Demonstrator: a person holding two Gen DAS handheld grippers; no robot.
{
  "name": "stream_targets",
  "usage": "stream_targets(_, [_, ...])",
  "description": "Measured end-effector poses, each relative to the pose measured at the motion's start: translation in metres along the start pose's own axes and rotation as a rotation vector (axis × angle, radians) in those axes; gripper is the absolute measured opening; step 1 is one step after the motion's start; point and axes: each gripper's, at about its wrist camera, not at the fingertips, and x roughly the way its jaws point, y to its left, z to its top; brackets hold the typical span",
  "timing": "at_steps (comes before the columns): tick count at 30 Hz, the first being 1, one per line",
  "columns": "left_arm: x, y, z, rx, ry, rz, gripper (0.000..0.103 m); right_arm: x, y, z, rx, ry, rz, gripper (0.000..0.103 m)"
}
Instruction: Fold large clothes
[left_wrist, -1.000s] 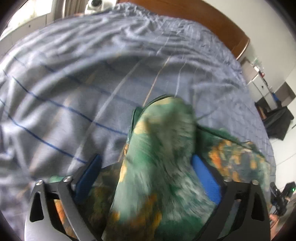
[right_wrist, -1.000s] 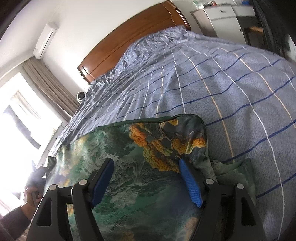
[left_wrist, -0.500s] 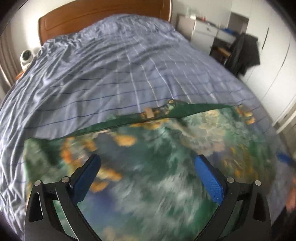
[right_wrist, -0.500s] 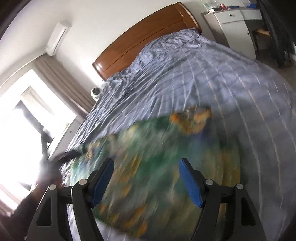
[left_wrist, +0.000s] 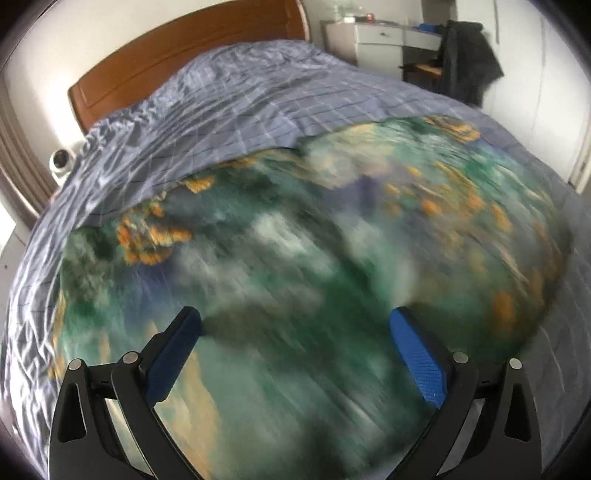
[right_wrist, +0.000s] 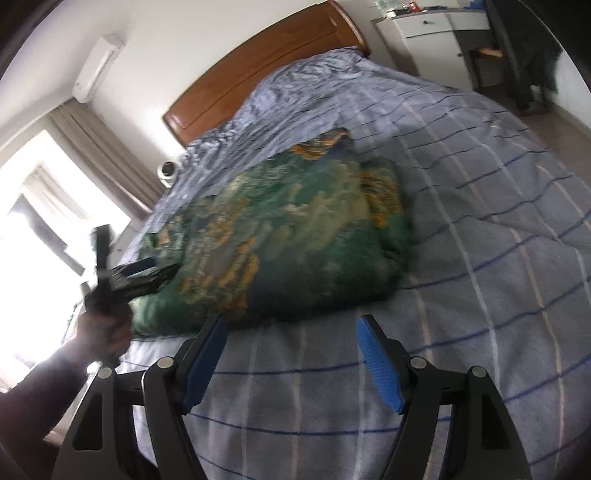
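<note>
I see the green and orange printed garment (right_wrist: 280, 240) lying folded on the blue checked bedspread (right_wrist: 480, 258), just beyond my right gripper (right_wrist: 291, 332), whose jaws are spread with only bedspread between them. My left gripper (left_wrist: 295, 321) hangs over the blurred garment (left_wrist: 314, 240), jaws spread wide and holding nothing.

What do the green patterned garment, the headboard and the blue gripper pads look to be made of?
Green patterned garment: soft printed cloth, probably thin woven fabric; it sags and wrinkles, though blur hides the weave. Headboard: reddish-brown wood or veneer with a smooth sheen. Blue gripper pads: likely rubber or textured plastic, with a fine ribbed surface.
</note>
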Motion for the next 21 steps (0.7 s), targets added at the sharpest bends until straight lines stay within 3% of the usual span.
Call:
stream_targets(3, [-0.015,-0.017,-0.016,0.021,-0.005,-0.051,0.102,0.008,-0.002,0.003,0.047,-0.017,-0.037,0.075])
stream_targets(6, [-0.028,-0.028,-0.026,0.011,0.017,-0.131,0.102,0.018,-0.017,0.012,0.116,-0.039,-0.054,0.085])
stream_targets(11, [-0.049,-0.025,-0.022,-0.045,0.009,-0.175,0.102,0.052,-0.057,0.031,0.291,-0.032,-0.068,0.087])
stream_targets(14, [-0.064,-0.026,-0.009,-0.053,-0.013,-0.188,0.102,0.08,-0.072,0.039,0.43,-0.047,0.009,0.086])
stream_targets(15, [-0.068,-0.026,-0.007,-0.054,-0.019,-0.193,0.102,0.085,-0.074,0.04,0.455,-0.053,0.02,0.081])
stream_targets(16, [-0.072,-0.025,0.0,-0.053,-0.025,-0.199,0.102,0.09,-0.073,0.042,0.468,-0.057,0.018,0.056])
stream_targets(17, [-0.078,-0.026,0.01,-0.048,-0.033,-0.21,0.102,0.086,-0.073,0.043,0.46,-0.064,-0.003,0.045])
stream_targets(19, [-0.086,-0.029,0.024,-0.031,-0.05,-0.236,0.102,0.068,-0.063,0.044,0.41,-0.117,0.013,0.034])
stream_targets(21, [-0.094,-0.036,0.048,-0.001,-0.073,-0.273,0.102,0.048,-0.036,0.047,0.304,-0.161,-0.001,0.033])
